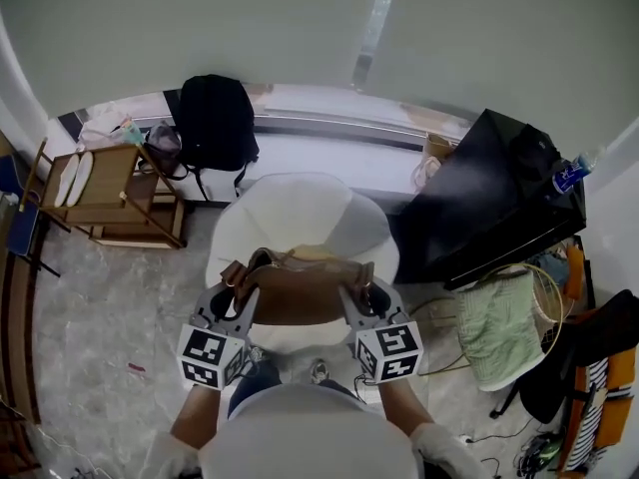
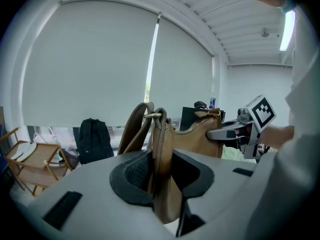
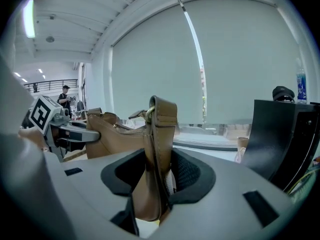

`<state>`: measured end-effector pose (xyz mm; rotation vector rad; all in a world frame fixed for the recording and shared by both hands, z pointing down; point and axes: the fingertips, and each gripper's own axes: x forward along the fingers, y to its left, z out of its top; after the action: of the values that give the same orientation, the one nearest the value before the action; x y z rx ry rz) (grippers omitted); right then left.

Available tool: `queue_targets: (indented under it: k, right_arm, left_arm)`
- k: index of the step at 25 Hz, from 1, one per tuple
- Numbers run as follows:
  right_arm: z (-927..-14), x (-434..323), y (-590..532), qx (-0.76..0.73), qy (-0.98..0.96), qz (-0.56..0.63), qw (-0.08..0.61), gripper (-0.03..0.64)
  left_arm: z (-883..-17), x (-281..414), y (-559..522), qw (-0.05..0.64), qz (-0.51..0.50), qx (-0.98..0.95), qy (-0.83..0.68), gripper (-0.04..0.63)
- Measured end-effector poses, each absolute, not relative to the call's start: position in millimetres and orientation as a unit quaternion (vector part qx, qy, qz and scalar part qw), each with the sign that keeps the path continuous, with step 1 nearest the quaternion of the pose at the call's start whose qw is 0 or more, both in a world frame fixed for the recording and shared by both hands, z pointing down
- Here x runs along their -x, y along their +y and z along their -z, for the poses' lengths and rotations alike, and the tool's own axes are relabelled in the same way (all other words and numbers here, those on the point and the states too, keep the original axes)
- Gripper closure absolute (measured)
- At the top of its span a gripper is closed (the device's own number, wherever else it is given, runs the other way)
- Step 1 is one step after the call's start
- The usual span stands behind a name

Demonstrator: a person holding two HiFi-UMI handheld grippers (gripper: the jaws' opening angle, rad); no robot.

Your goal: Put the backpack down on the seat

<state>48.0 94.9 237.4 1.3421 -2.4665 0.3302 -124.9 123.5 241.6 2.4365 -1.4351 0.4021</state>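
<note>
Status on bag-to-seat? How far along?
Done: the brown bag is picked up, with the left gripper and the right gripper each shut on one end of it, by the strap rings. In hand: it hangs between them over the white seat; whether it touches the cushion can't be told. Left: lower it onto the seat and open both jaws.

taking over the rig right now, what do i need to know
Left tongs: shut on one end of the brown bag.
Right tongs: shut on the other end.
Bag: held between both, over the front of the white seat; whether it touches the seat is unclear.
Done: bag gripped and over the seat.
Left: lower it onto the seat, open both tongs.
</note>
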Motion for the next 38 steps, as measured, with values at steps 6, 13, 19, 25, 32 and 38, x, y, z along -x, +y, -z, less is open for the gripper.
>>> queue_targets:
  k: [6,13,19,25,32,38]
  right_arm:
    - [-238.4,-10.2,72.7,-0.513,-0.838,-0.115,0.146,0.44]
    - [-250.0,8.3,49.2,-0.52,-0.832,-0.126,0.147,0.44]
    - [-260.0,-13.1,21.6,-0.497,-0.844,-0.127,0.157,0.44]
    - [-260.1,-42.5,-7.4,-0.467,-0.86,-0.121,0.164,0.44]
    - [-274.0,-63.8,-31.5,-0.459,-0.864,-0.13,0.165,0.44]
    - [-299.2,-68.2,-44.2,-0.461,-0.859,-0.144,0.171,0.44]
  left_arm:
    - [-241.6,163.3,86.9,0.126,-0.142,-0.867,-0.461,0.486]
    - [-252.1,182.2,58.8,0.132,-0.145,-0.87,-0.451,0.486]
    - [-264.5,160.8,36.7,0.145,-0.141,-0.86,-0.469,0.486]
    - [-267.7,131.6,17.0,0.156,-0.129,-0.843,-0.499,0.486]
    - [-277.4,110.3,-4.1,0.16,-0.134,-0.833,-0.512,0.486]
    - [-301.8,105.5,-15.3,0.169,-0.143,-0.832,-0.508,0.486]
